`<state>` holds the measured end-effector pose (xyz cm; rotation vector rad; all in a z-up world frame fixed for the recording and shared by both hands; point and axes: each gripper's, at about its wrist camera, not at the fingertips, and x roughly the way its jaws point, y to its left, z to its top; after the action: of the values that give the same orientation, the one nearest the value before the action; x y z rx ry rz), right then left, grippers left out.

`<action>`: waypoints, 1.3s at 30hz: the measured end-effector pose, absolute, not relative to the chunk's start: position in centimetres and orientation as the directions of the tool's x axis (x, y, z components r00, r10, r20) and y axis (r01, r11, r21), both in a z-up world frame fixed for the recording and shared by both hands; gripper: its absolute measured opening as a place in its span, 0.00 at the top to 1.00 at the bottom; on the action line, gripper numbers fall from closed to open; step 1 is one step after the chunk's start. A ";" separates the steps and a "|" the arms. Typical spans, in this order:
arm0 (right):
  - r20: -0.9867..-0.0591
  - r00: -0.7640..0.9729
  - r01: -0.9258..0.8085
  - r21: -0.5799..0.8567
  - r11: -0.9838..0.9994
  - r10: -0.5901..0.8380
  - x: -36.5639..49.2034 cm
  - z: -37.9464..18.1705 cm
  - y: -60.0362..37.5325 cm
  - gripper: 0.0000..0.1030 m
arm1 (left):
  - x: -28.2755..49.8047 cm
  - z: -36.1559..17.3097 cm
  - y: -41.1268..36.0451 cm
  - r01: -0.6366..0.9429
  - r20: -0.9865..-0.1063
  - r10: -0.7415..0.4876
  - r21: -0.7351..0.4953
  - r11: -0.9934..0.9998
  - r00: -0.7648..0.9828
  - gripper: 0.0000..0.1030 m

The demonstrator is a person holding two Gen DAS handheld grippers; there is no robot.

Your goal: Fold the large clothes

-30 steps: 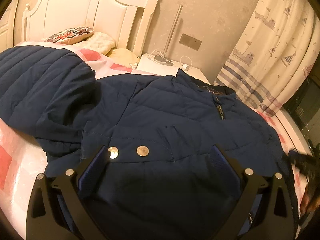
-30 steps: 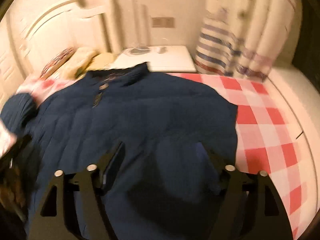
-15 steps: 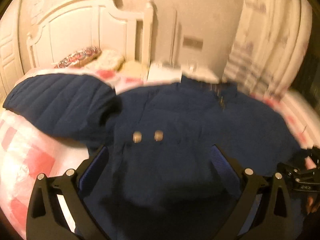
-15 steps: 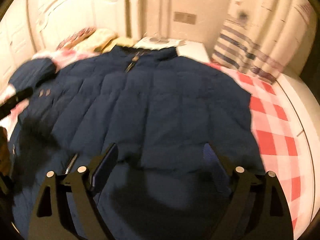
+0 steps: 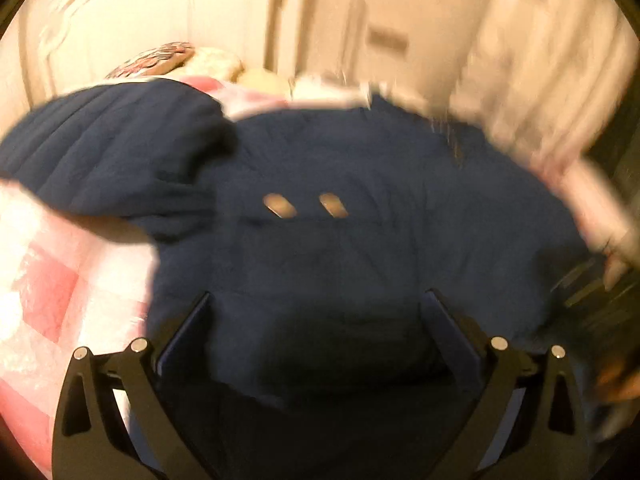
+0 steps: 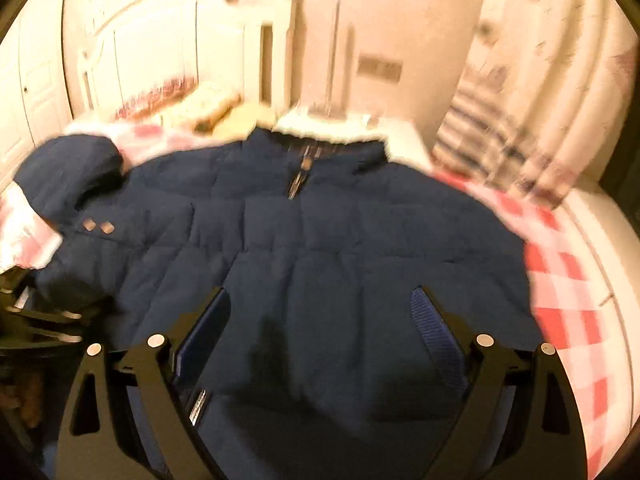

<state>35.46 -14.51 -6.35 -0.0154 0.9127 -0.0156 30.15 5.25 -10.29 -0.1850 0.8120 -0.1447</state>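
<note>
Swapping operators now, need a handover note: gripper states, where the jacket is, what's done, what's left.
Left gripper: open, nothing held, above the hem.
Right gripper: jaws open wide, empty.
Navy quilted puffer jacket: flat on the pink-and-white checked bedspread, collar toward the white headboard, zipped. One sleeve lies out to the side.
Done: laid out.
Left: sleeves in, then fold the body.

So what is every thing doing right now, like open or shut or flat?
Navy jacket: spread flat on the bed, zipped at the collar.
Jacket sleeve: sticking out sideways, not folded in.
Left gripper: jaws open, nothing gripped.
Right gripper: jaws open, nothing gripped.
</note>
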 end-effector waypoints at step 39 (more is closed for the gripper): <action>-0.540 0.841 0.240 0.340 0.909 -0.020 23.2 0.9 -26.1 0.05 | 30.0 -8.3 -14.3 0.519 -0.713 -0.335 0.047 0.853 0.616 0.31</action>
<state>23.16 -26.06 0.88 0.4118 0.5580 -0.1414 30.00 -14.32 -8.30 0.2605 0.7620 -0.4981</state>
